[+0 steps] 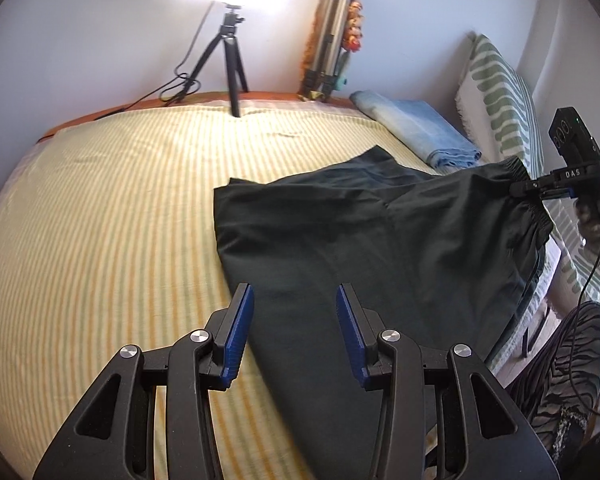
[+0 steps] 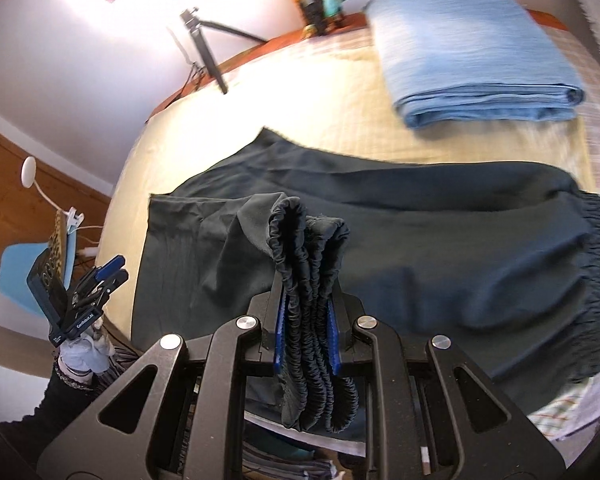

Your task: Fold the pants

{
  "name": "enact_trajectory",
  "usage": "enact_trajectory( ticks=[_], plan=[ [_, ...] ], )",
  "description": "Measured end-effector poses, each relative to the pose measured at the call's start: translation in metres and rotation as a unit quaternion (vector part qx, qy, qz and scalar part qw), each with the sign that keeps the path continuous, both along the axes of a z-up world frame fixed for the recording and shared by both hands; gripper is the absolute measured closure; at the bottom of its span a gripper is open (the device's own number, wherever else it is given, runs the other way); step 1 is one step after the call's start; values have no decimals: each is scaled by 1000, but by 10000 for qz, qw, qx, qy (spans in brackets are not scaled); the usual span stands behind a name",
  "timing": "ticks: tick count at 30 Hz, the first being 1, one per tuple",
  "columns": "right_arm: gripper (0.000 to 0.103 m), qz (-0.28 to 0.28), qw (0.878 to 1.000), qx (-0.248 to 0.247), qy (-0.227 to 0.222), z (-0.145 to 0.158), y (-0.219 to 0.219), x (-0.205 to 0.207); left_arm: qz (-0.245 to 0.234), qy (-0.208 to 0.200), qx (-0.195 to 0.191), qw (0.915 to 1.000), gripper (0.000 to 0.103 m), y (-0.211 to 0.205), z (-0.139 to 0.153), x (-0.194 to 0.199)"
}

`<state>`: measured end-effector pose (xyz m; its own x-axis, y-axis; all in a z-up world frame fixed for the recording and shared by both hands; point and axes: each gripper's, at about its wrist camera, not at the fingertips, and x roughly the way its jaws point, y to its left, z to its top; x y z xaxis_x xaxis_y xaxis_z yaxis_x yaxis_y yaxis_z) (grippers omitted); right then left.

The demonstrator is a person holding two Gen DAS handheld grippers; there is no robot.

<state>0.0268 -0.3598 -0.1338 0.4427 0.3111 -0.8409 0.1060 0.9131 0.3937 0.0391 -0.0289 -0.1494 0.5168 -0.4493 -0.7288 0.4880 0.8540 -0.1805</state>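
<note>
Right gripper [image 2: 306, 320] is clamped on the bunched elastic waistband [image 2: 312, 264] of the dark pants [image 2: 440, 248], several gathered layers pinched between its blue pads, and it holds that corner lifted off the bed [image 2: 340, 92]. From there the cloth falls away ahead of it and spreads flat over the striped sheet; the rest of the waistband runs off to its right, while the legs stretch forward and to its left. Left gripper [image 1: 296, 320] hangs with its jaws wide apart and nothing between them, just above the near leg edge, which lies directly ahead and under its fingers. The pants' long axis runs from the lifted waist across toward that left gripper, so the left is the nearer one to the free leg end. A folded blue cloth [image 2: 472, 52] lies beyond, well apart from the pants.
</note>
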Motion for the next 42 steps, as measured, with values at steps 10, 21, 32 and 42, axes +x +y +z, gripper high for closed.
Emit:
enact_trajectory(
  ticks=[10,21,32,42],
  plan=[
    [85,-361,9991,-227,34,20,-66,-22,-307,50,72,9995,62,-36,-2,1],
    [85,-843,9955,-389,196,10,-128,-38,-462,221,125,9986,62,-65,-12,-3],
    [85,-948,9920,-682,473,-23,-150,-31,-523,247,165,9982,62,-73,-15,-16],
    [57,-1108,9771,-1771,408,-11,-137,-34,-280,279,143,9991,62,-63,-14,-28]
  ],
)
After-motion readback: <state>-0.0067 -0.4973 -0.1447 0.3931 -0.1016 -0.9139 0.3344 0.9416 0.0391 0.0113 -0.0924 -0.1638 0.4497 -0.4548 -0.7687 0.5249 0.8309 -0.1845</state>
